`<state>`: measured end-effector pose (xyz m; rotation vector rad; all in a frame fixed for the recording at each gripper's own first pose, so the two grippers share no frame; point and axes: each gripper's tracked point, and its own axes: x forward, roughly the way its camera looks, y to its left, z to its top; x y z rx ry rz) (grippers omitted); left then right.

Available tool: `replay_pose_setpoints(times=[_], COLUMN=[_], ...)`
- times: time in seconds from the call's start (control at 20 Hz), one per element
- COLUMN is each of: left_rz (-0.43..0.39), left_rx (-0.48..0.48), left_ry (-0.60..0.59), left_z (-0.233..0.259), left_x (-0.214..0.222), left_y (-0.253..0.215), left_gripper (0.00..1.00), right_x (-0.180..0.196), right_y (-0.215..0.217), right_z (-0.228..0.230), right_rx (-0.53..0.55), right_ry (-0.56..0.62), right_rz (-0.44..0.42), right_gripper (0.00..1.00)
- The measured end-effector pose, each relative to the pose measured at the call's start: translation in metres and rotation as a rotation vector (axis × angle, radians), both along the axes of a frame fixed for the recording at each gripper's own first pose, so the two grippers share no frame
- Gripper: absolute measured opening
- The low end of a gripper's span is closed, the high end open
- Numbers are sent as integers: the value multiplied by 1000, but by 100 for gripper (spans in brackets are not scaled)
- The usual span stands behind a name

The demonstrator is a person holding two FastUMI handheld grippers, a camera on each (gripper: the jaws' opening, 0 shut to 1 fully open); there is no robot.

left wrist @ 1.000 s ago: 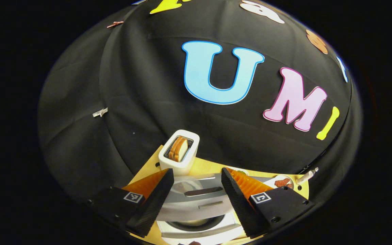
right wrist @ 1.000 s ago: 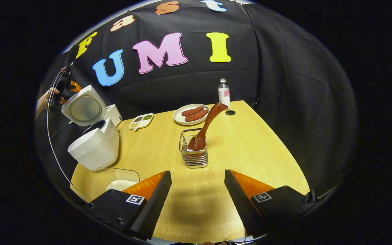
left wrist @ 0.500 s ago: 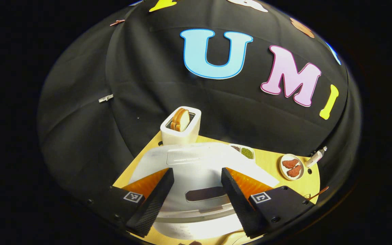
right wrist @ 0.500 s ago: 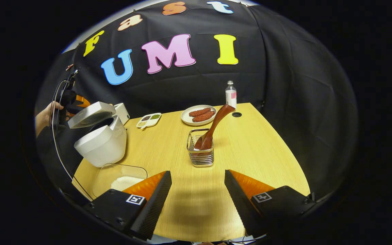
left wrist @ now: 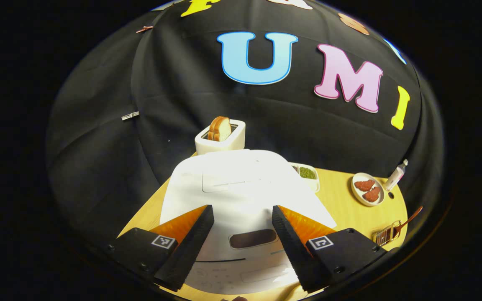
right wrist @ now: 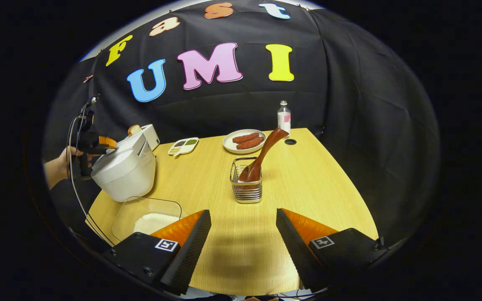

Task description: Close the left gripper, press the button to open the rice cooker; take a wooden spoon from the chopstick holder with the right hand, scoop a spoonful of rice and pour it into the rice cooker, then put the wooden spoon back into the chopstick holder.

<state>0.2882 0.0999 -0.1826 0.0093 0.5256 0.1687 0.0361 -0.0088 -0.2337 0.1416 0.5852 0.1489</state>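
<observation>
Left tool (left wrist: 239, 242) spread open over closed rice cooker (left wrist: 241, 188).

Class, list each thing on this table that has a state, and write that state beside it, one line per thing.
Rice cooker: lid down.
Wooden spoon: standing tilted in the holder.
Chopstick holder: upright, holding the spoon.
Clear box: uncovered, rice inside.
Toaster: bread sticking up from the slot.
Bottle: upright, capped.
Plate: holds two reddish pieces.
Left tongs: open, above the cooker.
Right tongs: open, empty.
</observation>
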Motion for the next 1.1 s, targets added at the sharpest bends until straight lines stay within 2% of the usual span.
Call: replay_pose_setpoints(times=[0.25, 0.5, 0.7, 0.9, 1.1], left_rz=[36, 19, 28, -20, -90], left_rx=[12, 24, 42, 89, 125], left_ry=[-72, -95, -131, -287, -422], left_z=[-3, -4, 7, 65, 142], left_x=[0, 0, -5, -38, -104], left_y=[0, 0, -1, -11, -26], left_gripper=[100, 100, 99, 95, 95], right_x=[-5, -10, -10, 2, 18], right_y=[4, 17, 16, 7, -9], right_z=[-5, -8, 18, 42, 93], right_rx=[0, -6, 12, 4, -5], right_ry=[9, 8, -27, -83, -200], right_rz=[-7, 19, -16, -75, -158], right_gripper=[99, 99, 99, 99, 99])
